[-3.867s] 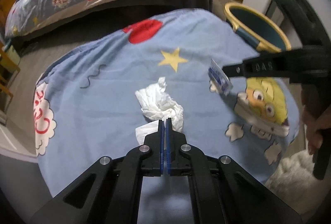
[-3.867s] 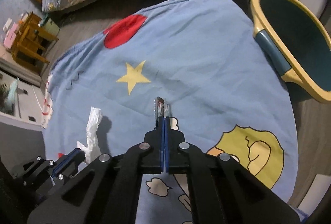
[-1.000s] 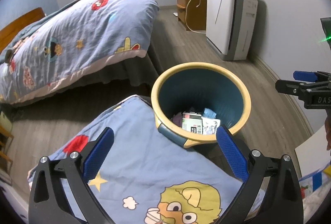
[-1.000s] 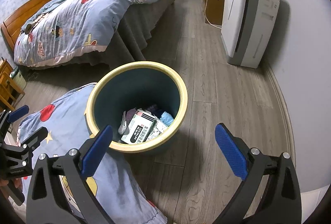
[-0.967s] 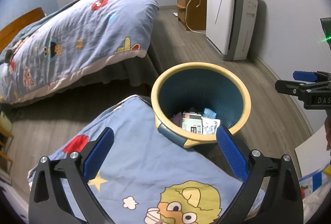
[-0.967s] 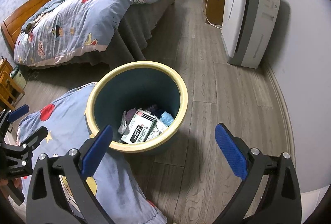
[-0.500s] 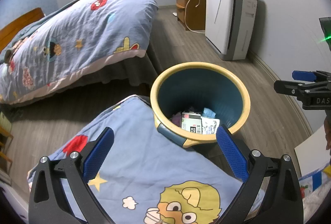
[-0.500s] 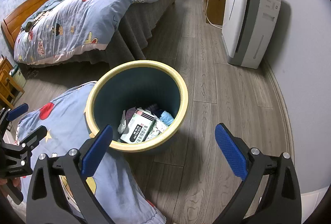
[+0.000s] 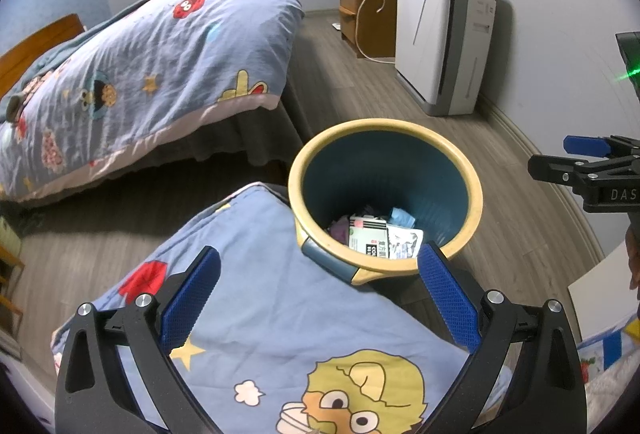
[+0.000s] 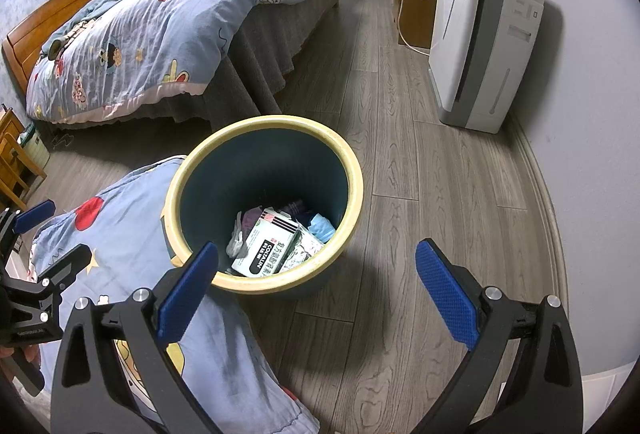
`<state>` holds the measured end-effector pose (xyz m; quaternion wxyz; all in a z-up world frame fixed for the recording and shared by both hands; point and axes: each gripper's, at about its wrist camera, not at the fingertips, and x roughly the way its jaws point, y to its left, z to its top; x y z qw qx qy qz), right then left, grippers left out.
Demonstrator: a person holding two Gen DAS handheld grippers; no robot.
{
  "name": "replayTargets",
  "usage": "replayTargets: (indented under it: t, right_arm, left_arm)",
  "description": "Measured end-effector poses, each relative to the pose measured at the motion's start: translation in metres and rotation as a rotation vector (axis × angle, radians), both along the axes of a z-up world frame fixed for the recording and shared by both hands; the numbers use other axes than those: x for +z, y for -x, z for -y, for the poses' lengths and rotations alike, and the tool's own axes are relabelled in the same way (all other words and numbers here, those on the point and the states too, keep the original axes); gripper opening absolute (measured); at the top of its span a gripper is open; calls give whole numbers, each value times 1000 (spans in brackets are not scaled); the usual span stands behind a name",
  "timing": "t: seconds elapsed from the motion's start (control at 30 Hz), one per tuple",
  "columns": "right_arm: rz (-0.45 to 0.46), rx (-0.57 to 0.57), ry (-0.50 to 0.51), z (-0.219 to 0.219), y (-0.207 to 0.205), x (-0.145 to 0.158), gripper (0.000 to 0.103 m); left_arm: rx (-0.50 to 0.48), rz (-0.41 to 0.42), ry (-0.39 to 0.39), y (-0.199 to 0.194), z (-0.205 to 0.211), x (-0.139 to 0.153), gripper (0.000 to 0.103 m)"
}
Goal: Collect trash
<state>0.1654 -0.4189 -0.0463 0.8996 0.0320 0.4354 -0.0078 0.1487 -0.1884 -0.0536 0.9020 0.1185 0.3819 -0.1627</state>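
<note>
A blue bin with a yellow rim [image 9: 472, 193] [image 10: 356, 173] stands on the wood floor beside a blue cartoon blanket [image 9: 280, 322] [image 10: 132, 230]. Inside lie a white carton [image 10: 268, 248] [image 9: 368, 240], crumpled tissue [image 10: 236, 242] and blue scraps [image 10: 322, 226]. My left gripper [image 9: 316, 282] hovers open over the blanket, just short of the bin, with nothing between its fingers. My right gripper [image 10: 316, 274] is open and empty above the bin's near rim and the floor. Each gripper also shows at the edge of the other's view, the right gripper [image 9: 580, 157] and the left gripper [image 10: 36, 234], open.
A bed with a blue patterned quilt [image 9: 140, 73] [image 10: 152, 33] fills the left. A white air purifier [image 9: 444, 37] [image 10: 488, 45] and a wooden cabinet [image 9: 368, 13] stand by the right wall. Wooden furniture [image 10: 16, 165] sits at the far left. Bare floor [image 10: 440, 173] lies right of the bin.
3.9 s ago the left gripper was shut on a tissue and the right on a small wrapper over the blanket. Both are now open and empty at the bin. Little moved in the last second.
</note>
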Motion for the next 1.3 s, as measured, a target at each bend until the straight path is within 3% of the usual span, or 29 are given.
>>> replayTargets:
  t: [1.3]
  right_arm:
    - [-8, -12, 6, 5, 1, -7, 97]
  left_arm:
    - [-14, -13, 16, 3, 5, -5, 98]
